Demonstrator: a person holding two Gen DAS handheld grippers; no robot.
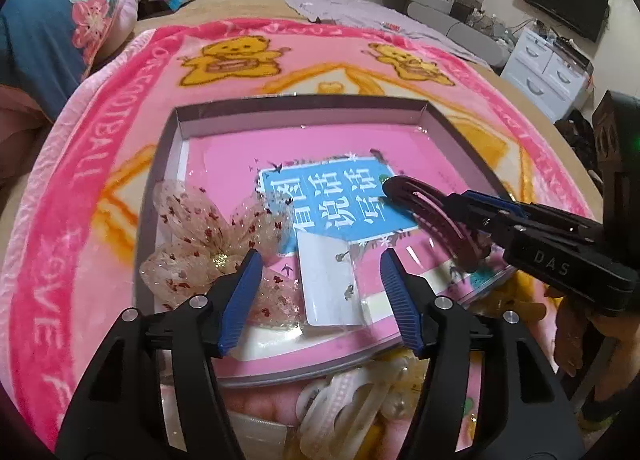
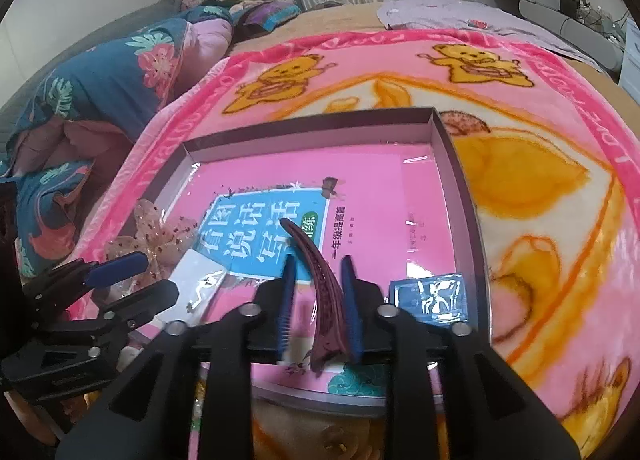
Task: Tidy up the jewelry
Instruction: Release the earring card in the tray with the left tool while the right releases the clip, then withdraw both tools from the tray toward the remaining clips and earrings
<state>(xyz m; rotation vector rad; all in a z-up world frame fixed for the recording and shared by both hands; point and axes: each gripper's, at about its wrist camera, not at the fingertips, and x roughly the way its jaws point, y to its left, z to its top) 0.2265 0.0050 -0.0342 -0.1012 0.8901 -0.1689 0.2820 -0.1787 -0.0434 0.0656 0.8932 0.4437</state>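
Though partly hidden, curved maroon hair clip point(image 2: 320, 292)

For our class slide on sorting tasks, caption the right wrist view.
Right hand-held gripper with a dark red hair clip between its fingers, over a shallow box on a pink blanket.

left hand-held gripper point(image 1: 320, 280) open, right hand-held gripper point(image 2: 316, 292) parted

Maroon hair clip point(image 2: 320, 292) and sheer bow point(image 1: 212, 236) inside tray point(image 1: 300, 105)
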